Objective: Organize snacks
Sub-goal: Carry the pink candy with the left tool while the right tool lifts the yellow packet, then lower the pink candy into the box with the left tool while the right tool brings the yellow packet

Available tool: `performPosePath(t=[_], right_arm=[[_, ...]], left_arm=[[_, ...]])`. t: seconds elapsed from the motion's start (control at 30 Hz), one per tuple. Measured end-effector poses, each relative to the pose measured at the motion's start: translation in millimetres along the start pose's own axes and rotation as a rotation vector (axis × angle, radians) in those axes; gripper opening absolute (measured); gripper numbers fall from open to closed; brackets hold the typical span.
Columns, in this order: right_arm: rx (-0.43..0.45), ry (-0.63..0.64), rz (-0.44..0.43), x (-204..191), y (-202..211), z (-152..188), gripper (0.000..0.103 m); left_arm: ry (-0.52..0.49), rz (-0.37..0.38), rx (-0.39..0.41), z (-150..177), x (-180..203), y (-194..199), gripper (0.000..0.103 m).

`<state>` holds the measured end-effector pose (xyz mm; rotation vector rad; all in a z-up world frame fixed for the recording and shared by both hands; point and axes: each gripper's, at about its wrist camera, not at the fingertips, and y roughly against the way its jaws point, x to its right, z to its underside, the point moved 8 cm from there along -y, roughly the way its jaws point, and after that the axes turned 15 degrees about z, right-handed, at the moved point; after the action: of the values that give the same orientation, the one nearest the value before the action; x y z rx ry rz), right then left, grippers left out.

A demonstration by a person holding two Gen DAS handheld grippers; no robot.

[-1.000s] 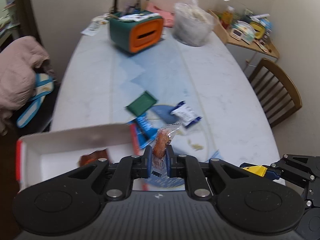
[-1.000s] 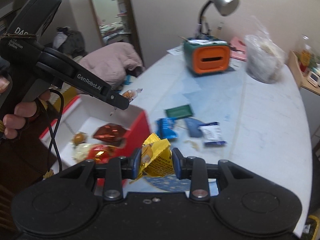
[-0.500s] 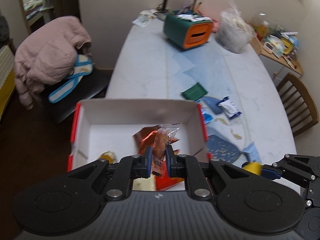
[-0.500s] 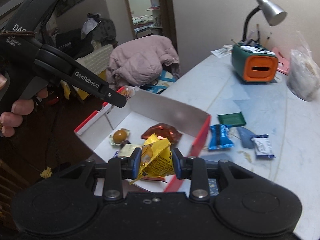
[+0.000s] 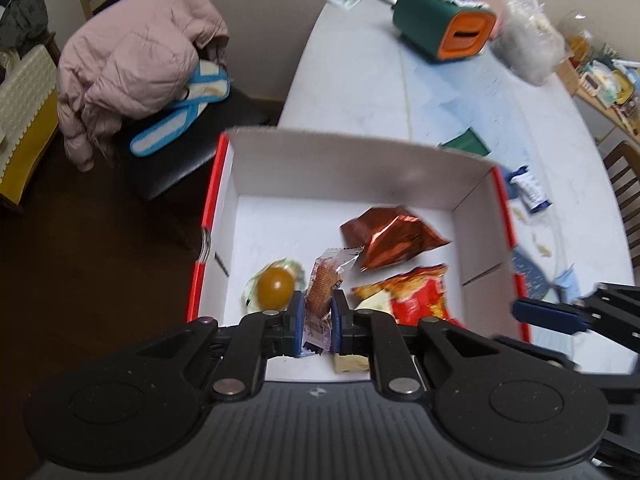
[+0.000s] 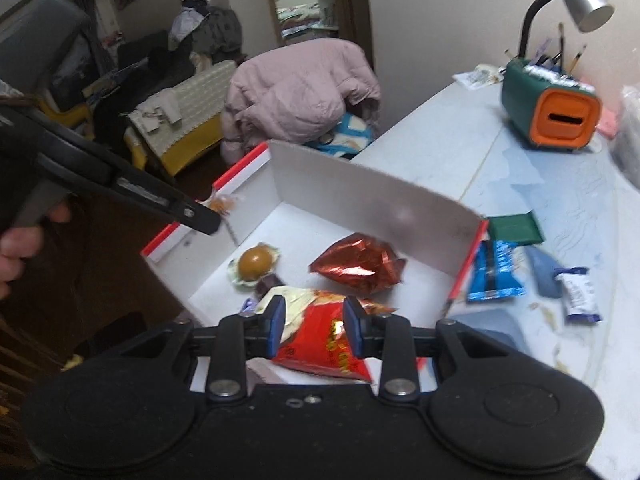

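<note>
My left fingers (image 5: pixel 316 312) were clamped tight on a clear-wrapped biscuit (image 5: pixel 323 285), held low in the frame's centre over the open white box (image 5: pixel 352 168) with red edges. My right fingers (image 6: pixel 314 322) stood a little apart with nothing pinched between them, above a red and yellow snack bag (image 6: pixel 320 346) lying in the box at lower centre. Also in the box lay a shiny red foil packet (image 6: pixel 358 266) at mid-frame and a round brown sweet (image 6: pixel 254 264) to its left, while a blue packet (image 6: pixel 494 270) sat on the counter (image 6: pixel 520 184) just right of the box.
</note>
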<state>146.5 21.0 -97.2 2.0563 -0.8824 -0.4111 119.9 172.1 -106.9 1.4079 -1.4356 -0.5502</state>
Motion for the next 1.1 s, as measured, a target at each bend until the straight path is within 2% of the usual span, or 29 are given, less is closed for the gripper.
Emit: performPosePath(t=[0.07,0.17,0.33,0.5,0.7,0.87,0.93,1.1], right_arm=[[-0.015,0.008,-0.035,-0.1,3.3,6.4,0.032],[-0.007,0.049,-0.029,1.2,10.9,17.2,0.032],[-0.036,0.007,-0.045,8.5,21.4,39.8,0.033],[-0.087,0.028,-0.028,4.6,27.5,77.3,0.034],[-0.172,-0.033,-0.038,-6.9,13.6,129.9,0.035],[-0.21,-0.023,0.008,-14.2,-0.5,155.9,0.046],[-0.208,-0.005,0.014,-17.8,-3.4,159.2,0.057],[-0.217,0.04,0.045,-26.4,-17.9,166.9,0.061]], left_arm=[[0.016,0.003,-0.014,4.9,-7.6,-7.6,0.013],[0.021,-0.001,-0.026,10.2,-14.2,-15.4,0.013],[0.003,0.025,-0.017,17.1,-7.7,-17.3,0.013],[-0.066,0.038,0.016,24.5,9.1,-9.0,0.013],[-0.092,0.052,0.02,31.5,17.0,-7.8,0.013],[-0.086,0.052,0.014,34.1,14.2,-10.2,0.013],[-0.087,0.054,0.013,34.8,13.9,-10.8,0.013],[-0.089,0.054,0.005,36.6,13.3,-14.8,0.013]])
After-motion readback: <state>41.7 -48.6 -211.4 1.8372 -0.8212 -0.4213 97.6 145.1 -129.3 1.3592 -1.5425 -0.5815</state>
